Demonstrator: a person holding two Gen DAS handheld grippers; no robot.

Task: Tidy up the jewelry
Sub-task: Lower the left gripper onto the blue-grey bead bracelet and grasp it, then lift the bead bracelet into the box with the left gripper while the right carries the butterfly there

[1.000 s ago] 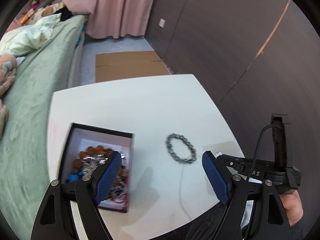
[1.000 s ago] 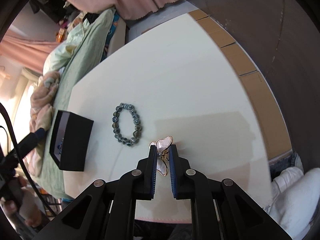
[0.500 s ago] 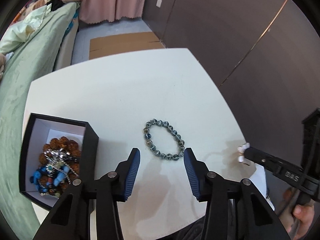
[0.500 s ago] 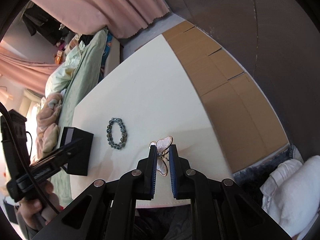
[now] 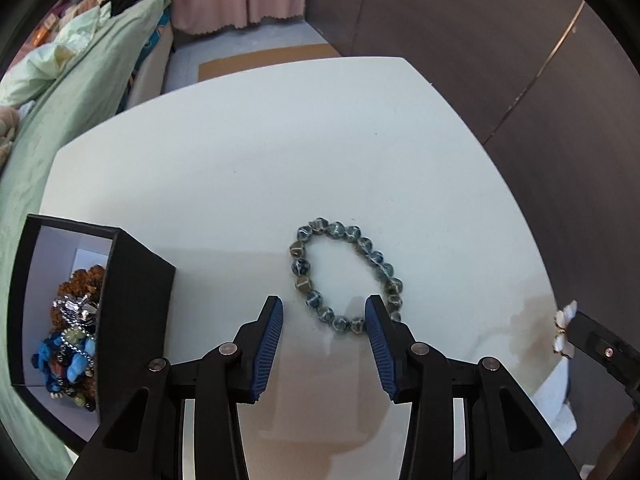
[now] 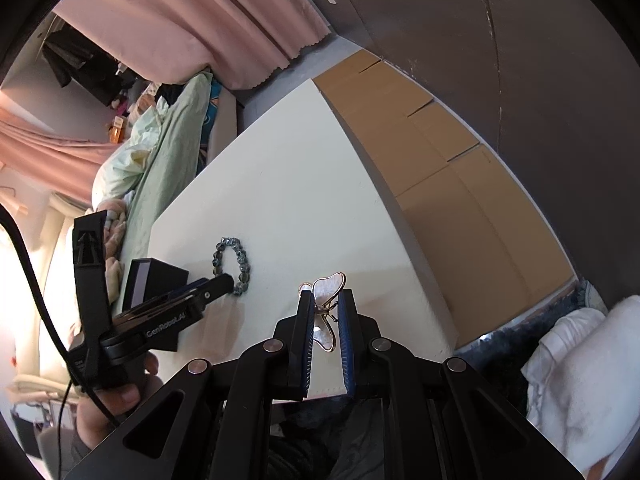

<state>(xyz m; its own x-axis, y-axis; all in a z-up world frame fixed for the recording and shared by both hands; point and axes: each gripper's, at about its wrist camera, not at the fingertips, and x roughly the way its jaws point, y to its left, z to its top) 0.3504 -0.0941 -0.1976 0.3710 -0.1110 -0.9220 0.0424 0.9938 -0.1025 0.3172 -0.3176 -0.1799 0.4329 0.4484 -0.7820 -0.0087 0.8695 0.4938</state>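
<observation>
On the white table (image 5: 280,152), my left claw (image 5: 324,320) hangs parted over the beaded bracelet (image 5: 344,276), nothing gripped; my right claw (image 6: 325,312) pinches a butterfly brooch (image 6: 326,304). The limp, slippery strand looks best pinched across its near arc.

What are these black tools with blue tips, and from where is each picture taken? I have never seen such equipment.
A person holds two hand grippers; each has a camera looking along its jaws. The left gripper view looks down on a white table. Its jaws have just been closing, but they stand apart above a bead bracelet without pressing it. An open black box beside it holds more jewelry. In the other view, the right gripper is shut on a butterfly clip.
</observation>
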